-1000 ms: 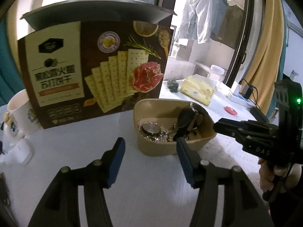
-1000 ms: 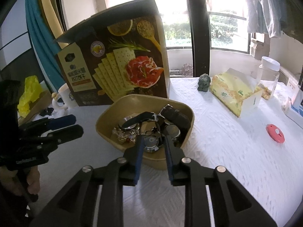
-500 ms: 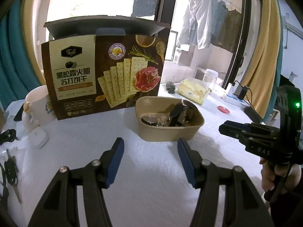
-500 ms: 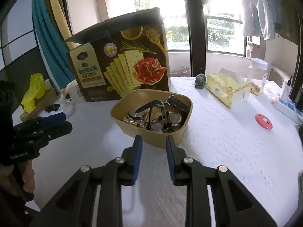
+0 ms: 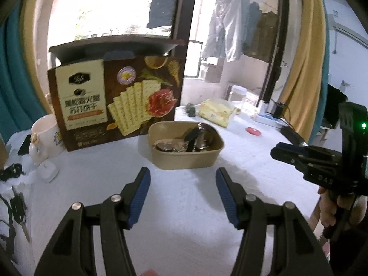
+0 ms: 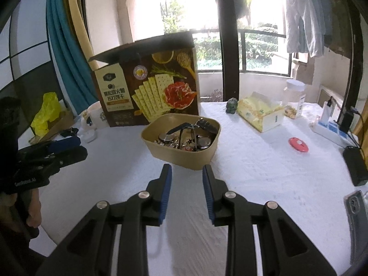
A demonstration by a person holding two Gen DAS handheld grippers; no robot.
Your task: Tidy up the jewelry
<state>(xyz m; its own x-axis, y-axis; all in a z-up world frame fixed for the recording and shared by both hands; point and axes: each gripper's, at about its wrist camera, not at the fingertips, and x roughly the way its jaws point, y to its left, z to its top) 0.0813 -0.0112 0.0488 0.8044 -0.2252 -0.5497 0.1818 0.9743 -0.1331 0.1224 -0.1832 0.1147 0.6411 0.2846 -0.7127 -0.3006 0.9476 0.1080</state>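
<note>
White cloth covers the table [image 6: 264, 172]. At its back stands the tall cracker box [image 6: 149, 92], and just in front sits the tan bowl [image 5: 186, 158] heaped with watches and jewelry [image 6: 184, 138]. A tissue box [image 6: 261, 113] and a red disc [image 6: 298, 145] lie well right. The left gripper [image 5: 182, 179] hangs spread wide and empty; the right gripper [image 6: 186, 172] is parted narrowly, holding nothing.
</note>
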